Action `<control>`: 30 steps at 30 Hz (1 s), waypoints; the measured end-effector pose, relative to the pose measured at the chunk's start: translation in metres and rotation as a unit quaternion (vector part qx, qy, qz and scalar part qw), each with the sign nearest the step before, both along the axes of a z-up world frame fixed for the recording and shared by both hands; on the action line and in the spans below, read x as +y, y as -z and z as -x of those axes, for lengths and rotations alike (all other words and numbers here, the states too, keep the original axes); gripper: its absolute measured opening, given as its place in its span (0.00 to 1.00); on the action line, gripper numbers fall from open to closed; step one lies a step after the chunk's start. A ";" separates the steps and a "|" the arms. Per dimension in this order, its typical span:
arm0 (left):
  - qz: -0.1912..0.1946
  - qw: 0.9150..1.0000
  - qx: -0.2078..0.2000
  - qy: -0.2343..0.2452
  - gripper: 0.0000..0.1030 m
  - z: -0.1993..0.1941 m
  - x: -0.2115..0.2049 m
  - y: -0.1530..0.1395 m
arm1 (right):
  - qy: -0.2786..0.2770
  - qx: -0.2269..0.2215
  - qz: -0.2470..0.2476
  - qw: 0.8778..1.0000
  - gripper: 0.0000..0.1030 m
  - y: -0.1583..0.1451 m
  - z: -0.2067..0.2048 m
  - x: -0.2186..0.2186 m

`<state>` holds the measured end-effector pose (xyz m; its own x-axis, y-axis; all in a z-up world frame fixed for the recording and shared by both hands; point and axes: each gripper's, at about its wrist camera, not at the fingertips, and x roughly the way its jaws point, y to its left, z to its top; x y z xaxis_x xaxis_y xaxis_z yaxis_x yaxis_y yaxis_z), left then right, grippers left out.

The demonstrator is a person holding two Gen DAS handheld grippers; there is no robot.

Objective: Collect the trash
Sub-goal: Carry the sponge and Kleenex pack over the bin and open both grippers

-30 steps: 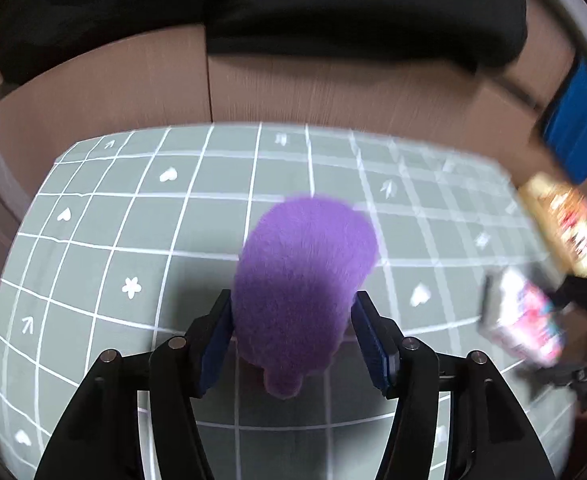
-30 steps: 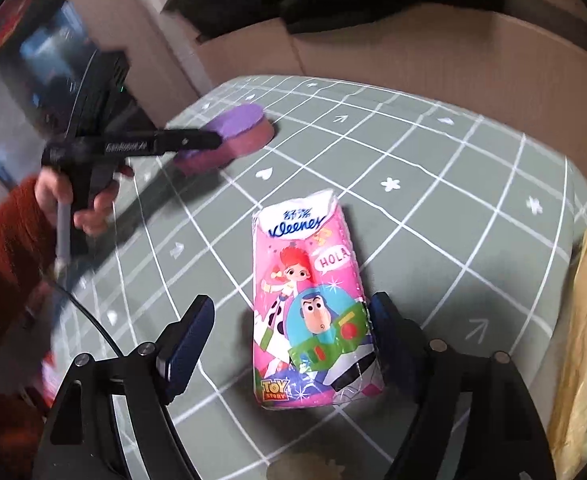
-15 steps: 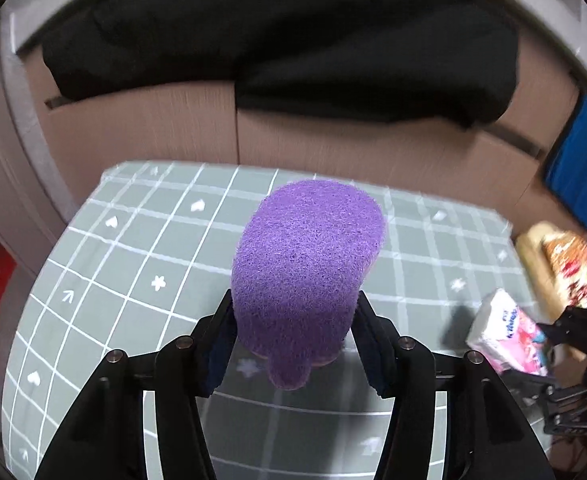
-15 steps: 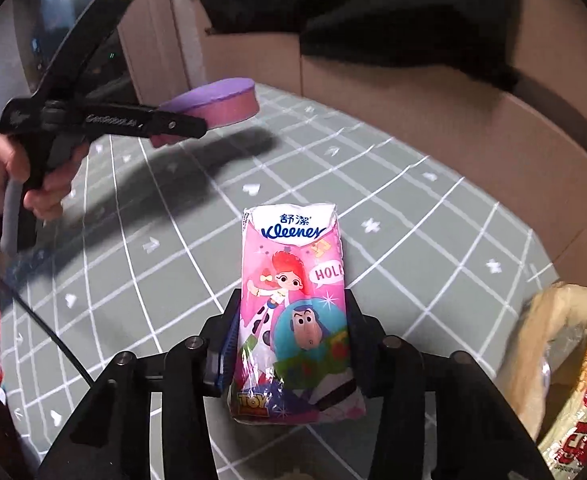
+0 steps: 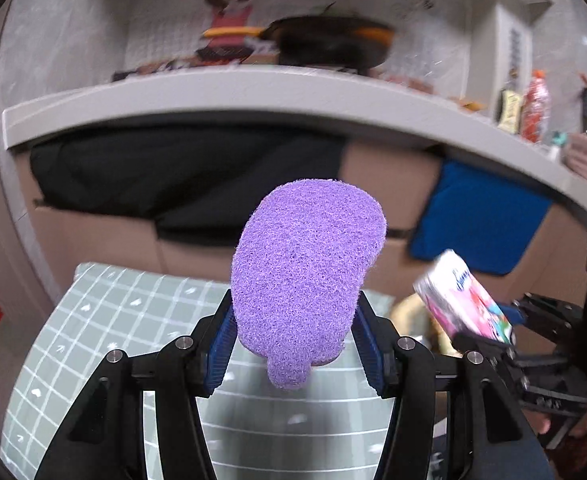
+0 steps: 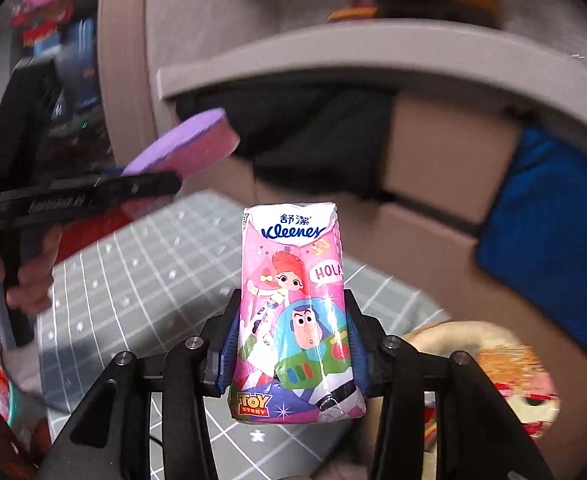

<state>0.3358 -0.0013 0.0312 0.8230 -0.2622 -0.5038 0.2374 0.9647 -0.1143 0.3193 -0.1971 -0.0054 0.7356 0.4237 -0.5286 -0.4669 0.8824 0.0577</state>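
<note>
Both loads are held clear above the table [image 6: 141, 264]: the left gripper [image 5: 295, 344] clamps the sponge [image 5: 307, 276], the right gripper [image 6: 293, 344] the tissue pack [image 6: 295, 320], long axes pointing forward, with the bag [image 6: 465, 344] nearer the right.

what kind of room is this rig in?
Probably a home kitchen or dining corner: a dark pan and bottles on a counter ledge, cartoon wall art, and a table under a grid-patterned mat.

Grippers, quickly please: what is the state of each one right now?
Left gripper: jaws closed on the purple sponge, held above the table.
Right gripper: jaws closed on the Kleenex tissue pack, also lifted.
</note>
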 end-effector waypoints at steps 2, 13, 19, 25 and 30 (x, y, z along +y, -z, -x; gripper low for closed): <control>-0.001 1.000 -0.014 0.014 0.53 0.010 -0.025 -0.006 | 0.022 -0.013 -0.013 1.000 0.41 -0.014 0.009 -0.023; 0.039 0.996 0.015 0.078 0.54 0.008 -0.153 0.027 | 0.123 -0.042 -0.038 0.991 0.42 -0.034 0.042 -0.135; 0.038 0.993 0.056 0.095 0.54 -0.016 -0.191 0.061 | 0.153 -0.011 -0.050 0.987 0.42 -0.005 0.027 -0.172; 0.033 0.989 0.094 0.111 0.54 -0.040 -0.213 0.097 | 0.168 0.027 -0.064 0.983 0.42 0.029 0.000 -0.196; 0.029 0.987 0.113 0.114 0.54 -0.052 -0.219 0.119 | 0.172 0.055 -0.069 0.981 0.42 0.053 -0.017 -0.205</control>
